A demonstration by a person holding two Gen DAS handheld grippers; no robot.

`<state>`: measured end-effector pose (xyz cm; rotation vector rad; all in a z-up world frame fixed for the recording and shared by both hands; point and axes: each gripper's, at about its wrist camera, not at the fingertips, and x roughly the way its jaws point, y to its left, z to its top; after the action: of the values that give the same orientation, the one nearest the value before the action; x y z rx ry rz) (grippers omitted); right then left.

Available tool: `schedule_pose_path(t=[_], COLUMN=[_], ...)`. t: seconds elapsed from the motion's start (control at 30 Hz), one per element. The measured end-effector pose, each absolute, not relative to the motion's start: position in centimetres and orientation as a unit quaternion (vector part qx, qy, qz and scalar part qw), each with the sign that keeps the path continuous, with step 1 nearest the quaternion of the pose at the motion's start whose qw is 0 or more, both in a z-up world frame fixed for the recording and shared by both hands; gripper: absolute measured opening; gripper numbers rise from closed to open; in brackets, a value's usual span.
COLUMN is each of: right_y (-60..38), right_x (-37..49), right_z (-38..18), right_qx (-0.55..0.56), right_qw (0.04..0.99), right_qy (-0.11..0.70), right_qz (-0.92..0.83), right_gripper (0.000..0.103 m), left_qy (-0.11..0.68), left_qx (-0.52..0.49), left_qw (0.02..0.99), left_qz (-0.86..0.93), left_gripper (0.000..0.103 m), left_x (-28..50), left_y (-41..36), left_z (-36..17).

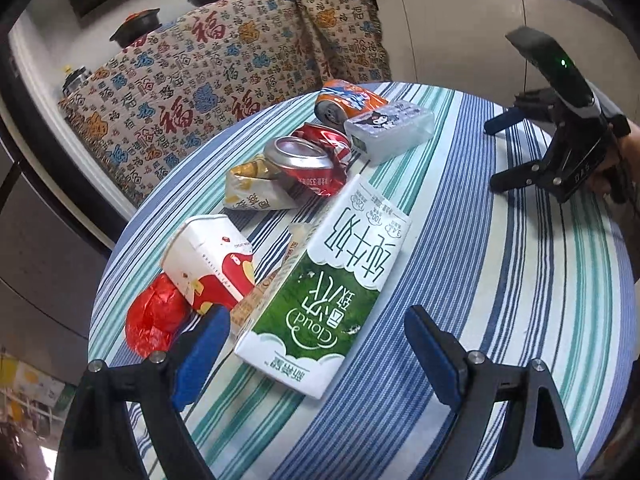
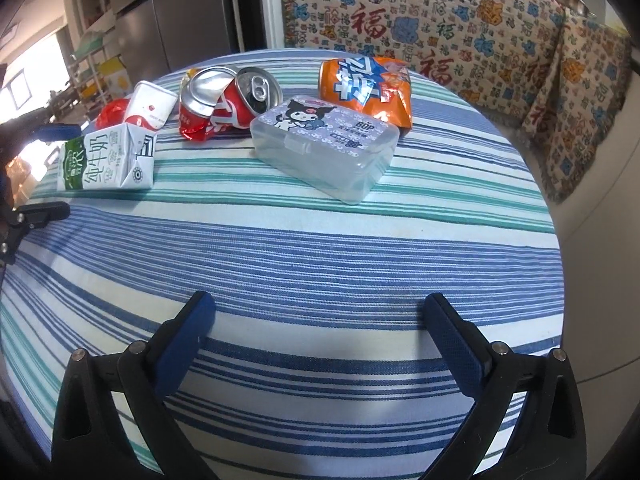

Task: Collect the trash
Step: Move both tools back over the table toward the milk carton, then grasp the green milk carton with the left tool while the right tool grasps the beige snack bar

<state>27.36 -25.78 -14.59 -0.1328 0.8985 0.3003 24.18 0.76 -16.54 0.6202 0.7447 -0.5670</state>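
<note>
Round table under a striped cloth (image 2: 320, 240), and the trash sits in a loose line along its far side; the left gripper (image 1: 316, 344) hangs over the near end of that line, fingers spread wide and holding nothing, the green-and-white milk carton (image 1: 324, 288) lying flat on the cloth between and just beyond its blue pads (image 1: 200, 356) — no contact with either pad that I can see. Only the left camera gives the carton's full length; it also shows a small red-and-white carton (image 1: 212, 264) leaning on a crumpled red wrapper (image 1: 156, 320), a folded beige wrapper (image 1: 252, 192) tucked against the crushed red can (image 1: 308, 164), and a clear wrapper peeking out beside the milk carton.

From the right camera the milk carton (image 2: 106, 160) is seen end-on and far left; the beige wrapper is almost hidden behind the can (image 2: 224, 100). This view does better on the clear plastic box (image 2: 324, 152) with its cartoon lid — and on the crushed orange can (image 2: 366, 86) just behind it, touching or nearly so. The right gripper (image 2: 320, 344) sits over bare cloth, fingers fully apart, empty, well away from the trash; the left camera catches it (image 1: 500, 152) from the side, a hand (image 1: 616, 160) behind it.
</note>
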Motion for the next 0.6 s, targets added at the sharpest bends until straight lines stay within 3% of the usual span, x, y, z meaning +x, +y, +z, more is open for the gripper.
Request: schedule_pose_path(t=[0.13, 0.17, 0.2, 0.23, 0.27, 0.5, 0.6], right_y=[-25.8, -25.8, -25.7, -25.7, -25.7, -26.2, -26.7], right_x=[27.3, 27.4, 27.5, 27.5, 27.6, 27.4, 27.2], right_z=[-14.6, -14.6, -14.6, -14.6, -14.5, -14.2, -14.2], right_qx=[-0.064, -0.063, -0.063, -0.062, -0.062, -0.054, -0.051], right_qw=[0.888, 0.888, 0.888, 0.888, 0.887, 0.885, 0.885], right_qy=[0.432, 0.432, 0.432, 0.433, 0.433, 0.44, 0.442], right_qz=[0.144, 0.145, 0.145, 0.145, 0.146, 0.14, 0.136], right_gripper=[0.103, 0.103, 0.103, 0.103, 0.103, 0.103, 0.103], left_qy=[0.354, 0.358, 0.363, 0.375, 0.39, 0.466, 0.468], left_qx=[0.313, 0.307, 0.294, 0.276, 0.261, 0.14, 0.128], left_qw=[0.836, 0.835, 0.836, 0.835, 0.831, 0.803, 0.799], left_qz=[-0.28, -0.285, -0.289, -0.294, -0.298, -0.346, -0.356], left_gripper=[0.09, 0.085, 0.078, 0.057, 0.051, 0.049, 0.065], left_x=[24.2, 24.1, 24.1, 24.1, 24.1, 21.7, 20.4], left_y=[-0.2, -0.3, -0.3, -0.2, -0.1, -0.4, -1.3], left_z=[-17.7, -17.7, -17.5, -17.3, -17.2, -17.3, -17.1])
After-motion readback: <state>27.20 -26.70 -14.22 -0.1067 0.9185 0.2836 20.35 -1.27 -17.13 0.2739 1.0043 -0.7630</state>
